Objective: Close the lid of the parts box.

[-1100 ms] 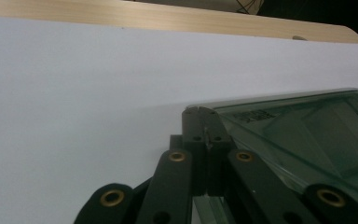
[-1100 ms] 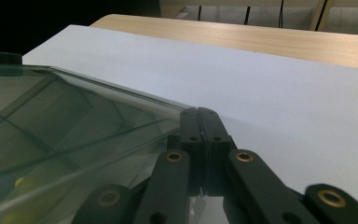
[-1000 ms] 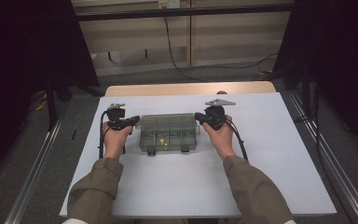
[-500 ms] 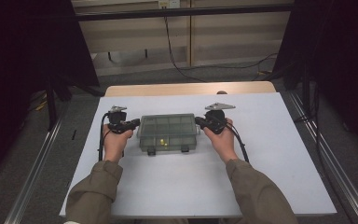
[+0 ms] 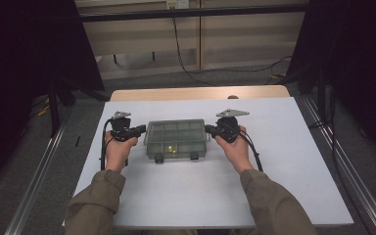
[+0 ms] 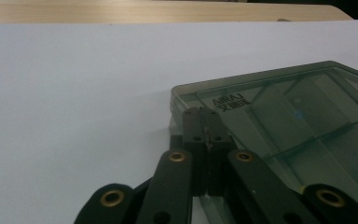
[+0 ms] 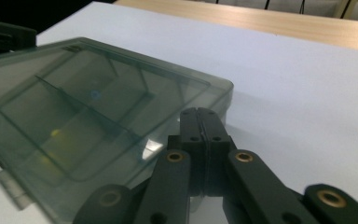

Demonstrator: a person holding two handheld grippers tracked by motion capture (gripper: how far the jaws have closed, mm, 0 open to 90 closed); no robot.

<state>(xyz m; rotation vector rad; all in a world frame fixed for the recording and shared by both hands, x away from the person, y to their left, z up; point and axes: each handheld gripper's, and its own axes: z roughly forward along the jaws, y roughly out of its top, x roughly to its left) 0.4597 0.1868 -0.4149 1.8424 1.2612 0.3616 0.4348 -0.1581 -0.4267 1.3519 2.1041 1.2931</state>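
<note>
Bracing the compartment box (image 5: pixel 176 139) at mid-desk (image 5: pixel 284 161), the left claw (image 5: pixel 140 129) and right claw (image 5: pixel 208 130) sit fully closed, empty, tips against its left and right ends. Lid remains shut with near latches fastened; opening appears outstanding.

Stood on a grey floor (image 5: pixel 44 196): a white table (image 5: pixel 176 196) with a wooden strip (image 5: pixel 176 94) along its far edge, black cables (image 5: pixel 186 68) trailing beyond, dark curtains (image 5: pixel 24 58) either side.
</note>
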